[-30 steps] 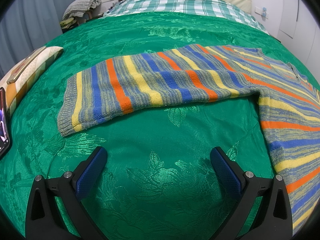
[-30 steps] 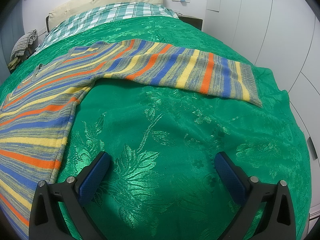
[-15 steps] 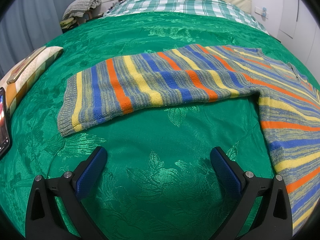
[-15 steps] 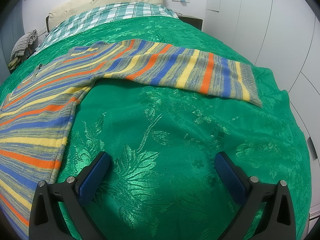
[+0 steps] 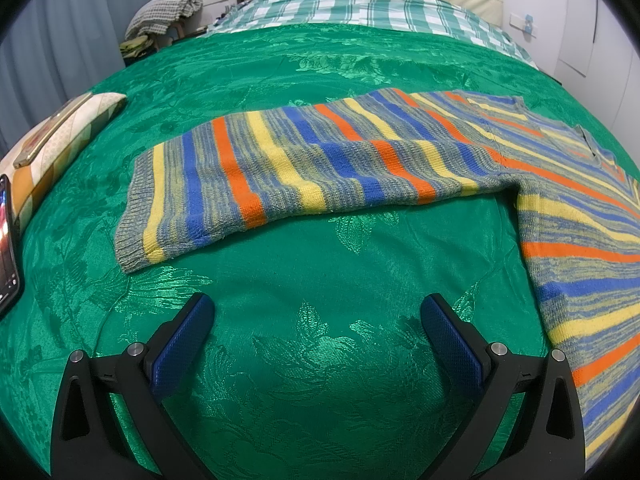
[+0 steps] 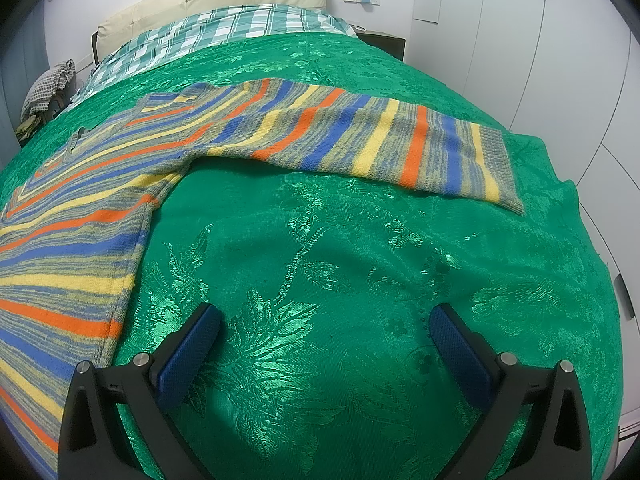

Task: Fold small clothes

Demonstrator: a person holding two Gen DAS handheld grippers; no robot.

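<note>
A knitted sweater point(image 5: 320, 172) with blue, yellow, orange and grey stripes lies flat on the green bedspread point(image 5: 320, 360). In the left wrist view one sleeve stretches to the left, its grey cuff point(image 5: 132, 216) nearest me, and the body runs off the right edge. My left gripper point(image 5: 318, 320) hovers open over bare bedspread, a little short of that sleeve. The right wrist view shows the other sleeve point(image 6: 380, 144) reaching right to its cuff point(image 6: 500, 164), with the body point(image 6: 72, 232) at the left. My right gripper point(image 6: 324, 328) is open and holds nothing.
A patterned cushion point(image 5: 60, 140) with a flat phone-like object on it lies at the left edge, and a dark phone point(image 5: 8, 248) lies beside it. A checked sheet point(image 5: 360, 4) and headboard are at the far end. White wardrobe doors point(image 6: 540, 40) stand right of the bed.
</note>
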